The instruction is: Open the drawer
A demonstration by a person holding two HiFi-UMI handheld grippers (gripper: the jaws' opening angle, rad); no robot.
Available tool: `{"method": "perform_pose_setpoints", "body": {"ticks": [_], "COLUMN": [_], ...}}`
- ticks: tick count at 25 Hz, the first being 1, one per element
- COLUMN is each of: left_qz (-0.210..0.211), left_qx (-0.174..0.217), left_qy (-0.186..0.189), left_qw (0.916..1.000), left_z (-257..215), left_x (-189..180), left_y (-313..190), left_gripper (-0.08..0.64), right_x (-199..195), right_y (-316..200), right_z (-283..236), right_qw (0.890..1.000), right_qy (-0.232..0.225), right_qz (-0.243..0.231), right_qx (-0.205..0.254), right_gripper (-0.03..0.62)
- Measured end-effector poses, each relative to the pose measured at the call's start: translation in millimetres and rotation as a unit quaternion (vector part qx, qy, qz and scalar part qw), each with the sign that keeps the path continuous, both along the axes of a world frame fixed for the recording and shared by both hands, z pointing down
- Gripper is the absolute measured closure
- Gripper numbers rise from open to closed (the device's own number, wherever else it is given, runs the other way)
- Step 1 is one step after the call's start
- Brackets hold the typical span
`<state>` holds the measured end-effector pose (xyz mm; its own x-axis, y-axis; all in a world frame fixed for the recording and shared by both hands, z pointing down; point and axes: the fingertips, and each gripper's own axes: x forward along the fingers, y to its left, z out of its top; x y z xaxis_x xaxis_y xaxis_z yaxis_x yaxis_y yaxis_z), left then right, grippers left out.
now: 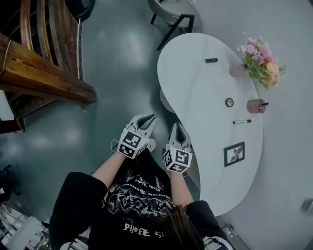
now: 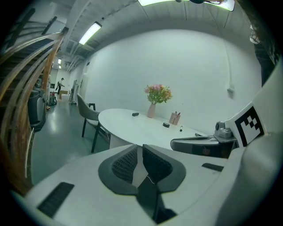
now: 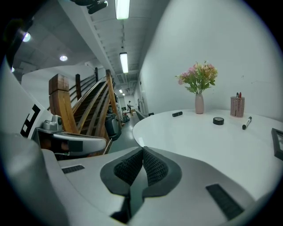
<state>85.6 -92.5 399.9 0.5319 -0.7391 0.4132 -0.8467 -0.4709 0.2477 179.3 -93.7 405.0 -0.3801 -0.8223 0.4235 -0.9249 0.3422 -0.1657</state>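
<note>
At the near end of the white curved surface (image 1: 195, 73), person standing, a claw in each hand, both held out in front at about the same level.

- Left claw (image 1: 149, 118): pads together, nothing between them. It sits over the floor (image 1: 112, 63), just off the rim of the surface.
- Right claw (image 1: 177, 128): pads likewise together and empty. Its tip is at the rim of the surface. Both claws point away from the body, tilted somewhat downward.
- Drawer: not visible in any view. The head view shows only the top of the surface. The left gripper view shows its side and underside, and I can make out no drawer front or handle there.
- On the surface, well ahead: flower vase (image 1: 259, 61), pen cup (image 1: 255, 105), marker (image 1: 242, 121), picture frame (image 1: 234, 154). Chair (image 1: 171, 12) at the far end, wooden staircase (image 1: 44, 73) off to the left.

Judgement: the task has not started and the approach is underway. If the drawer hangs under the rim, it lies ahead and to the right of both claws, with the right claw nearer. That claw would have to open before it could take a handle. The direction the drawer pulls out cannot be told until its front is in view.
</note>
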Motion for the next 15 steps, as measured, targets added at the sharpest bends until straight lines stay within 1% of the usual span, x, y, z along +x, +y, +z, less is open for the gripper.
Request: {"method": "perform_pose_setpoints", "body": {"ticks": [5,9,15], "left_qz": [0.004,0.005,0.016], "left_qx": [-0.006,-0.007,-0.016], "left_qy": [-0.001,-0.002,0.001], "left_qw": [1.0,1.0,0.9998], "left_z": [13,28,59], "left_x": [-9,-16,-11], "left_y": [-13,-28,-43], "left_gripper": [0.526,0.526,0.526], "right_x": [-13,-22,-38], "right_y": [-3,-11,-19], "right_z": [8,19,42], "right_qw": [1.0,1.0,1.0], "right_qy": [-0.006,-0.002,0.005], "right_qz": [0.001,0.004,-0.018], "right_qx": [-0.012,-0.014,-0.02], "right_gripper": [0.568,0.568,0.568]}}
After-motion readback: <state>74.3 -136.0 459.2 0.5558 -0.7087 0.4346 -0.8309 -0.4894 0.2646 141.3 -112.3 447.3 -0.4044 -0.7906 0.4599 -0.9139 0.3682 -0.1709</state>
